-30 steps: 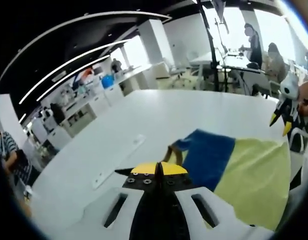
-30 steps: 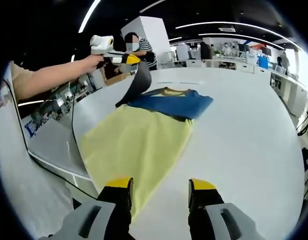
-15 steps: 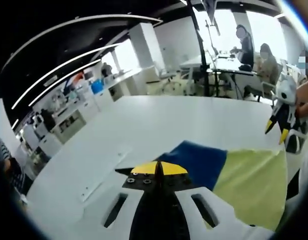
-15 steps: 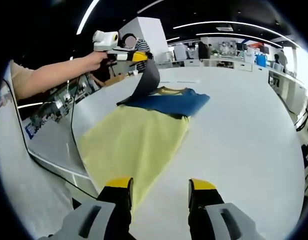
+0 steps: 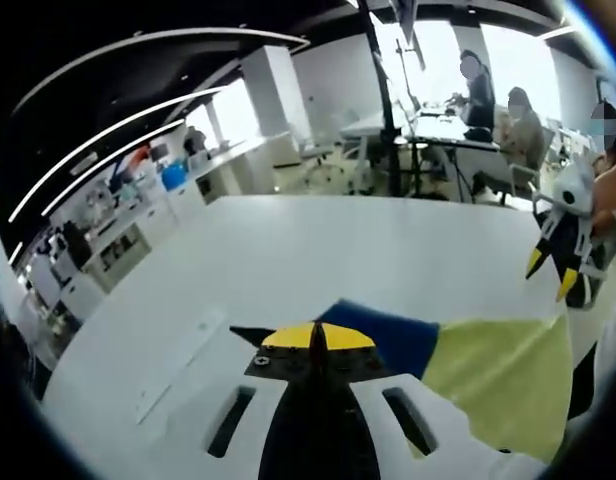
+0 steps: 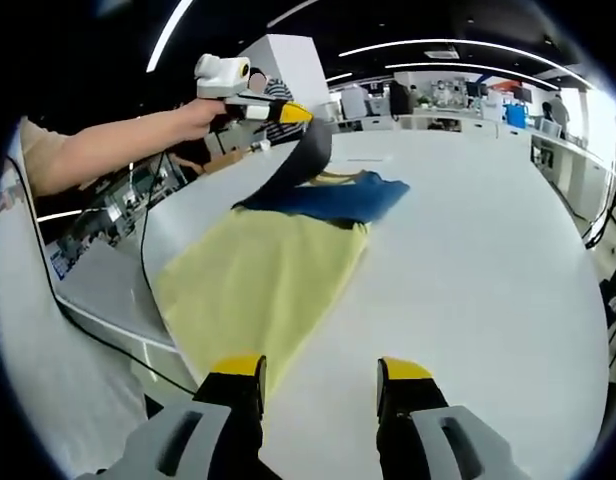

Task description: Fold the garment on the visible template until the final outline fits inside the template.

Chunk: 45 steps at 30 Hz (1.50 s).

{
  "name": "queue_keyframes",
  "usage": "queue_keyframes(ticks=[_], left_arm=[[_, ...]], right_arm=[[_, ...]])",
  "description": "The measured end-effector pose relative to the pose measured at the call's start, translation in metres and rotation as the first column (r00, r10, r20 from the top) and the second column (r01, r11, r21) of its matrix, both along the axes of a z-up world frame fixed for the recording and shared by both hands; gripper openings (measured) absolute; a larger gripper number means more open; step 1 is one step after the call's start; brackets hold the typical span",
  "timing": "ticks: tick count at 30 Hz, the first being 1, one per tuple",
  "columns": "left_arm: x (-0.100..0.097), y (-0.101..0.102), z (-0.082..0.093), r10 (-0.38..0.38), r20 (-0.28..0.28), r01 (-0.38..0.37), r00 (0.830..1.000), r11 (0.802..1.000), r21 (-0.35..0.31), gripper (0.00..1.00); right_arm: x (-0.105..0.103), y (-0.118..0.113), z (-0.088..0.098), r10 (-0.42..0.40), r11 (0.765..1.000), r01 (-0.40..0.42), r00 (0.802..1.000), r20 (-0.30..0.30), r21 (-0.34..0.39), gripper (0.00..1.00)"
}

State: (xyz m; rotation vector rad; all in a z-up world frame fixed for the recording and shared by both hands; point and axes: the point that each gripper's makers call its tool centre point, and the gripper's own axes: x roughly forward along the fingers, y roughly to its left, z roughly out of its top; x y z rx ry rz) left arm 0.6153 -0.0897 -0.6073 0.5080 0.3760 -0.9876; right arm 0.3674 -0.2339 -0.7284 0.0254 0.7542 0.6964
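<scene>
The garment (image 6: 273,270) is two-toned: its lower body is a pale lemon yellow, and the upper part is a deep royal blue, with a thin mustard-yellow band at the neckline. The flap of it that is lifted up shows dark grey, almost black. It lies on a plain white table (image 6: 468,260) with no pattern.

The left gripper (image 6: 288,112) has bright yellow tips on black jaws and a white body. The right gripper (image 6: 318,372) matches it: yellow pads, black jaws, pale grey-white frame. A black cable (image 6: 138,300) crosses the white table edge. A person behind the left gripper wears a dark-and-white striped top (image 6: 278,90).
</scene>
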Motion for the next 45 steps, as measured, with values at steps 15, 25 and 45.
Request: queue_keyframes(ticks=[15, 25, 45], left_arm=[[-0.006, -0.040, -0.048, -0.042, -0.079, 0.046, 0.996, 0.997, 0.060, 0.00], [-0.013, -0.069, -0.078, -0.092, -0.126, 0.105, 0.988, 0.989, 0.100, 0.00], [-0.030, -0.083, -0.113, -0.099, -0.205, 0.126, 0.974, 0.984, 0.126, 0.00]], right_arm=[[-0.001, -0.019, -0.003, -0.035, 0.999, 0.035, 0.999, -0.010, 0.002, 0.41], [-0.005, -0.032, -0.007, -0.063, 0.998, 0.063, 0.998, -0.022, -0.002, 0.41], [-0.002, -0.029, -0.009, -0.066, 0.998, 0.066, 0.997, -0.031, 0.001, 0.42]])
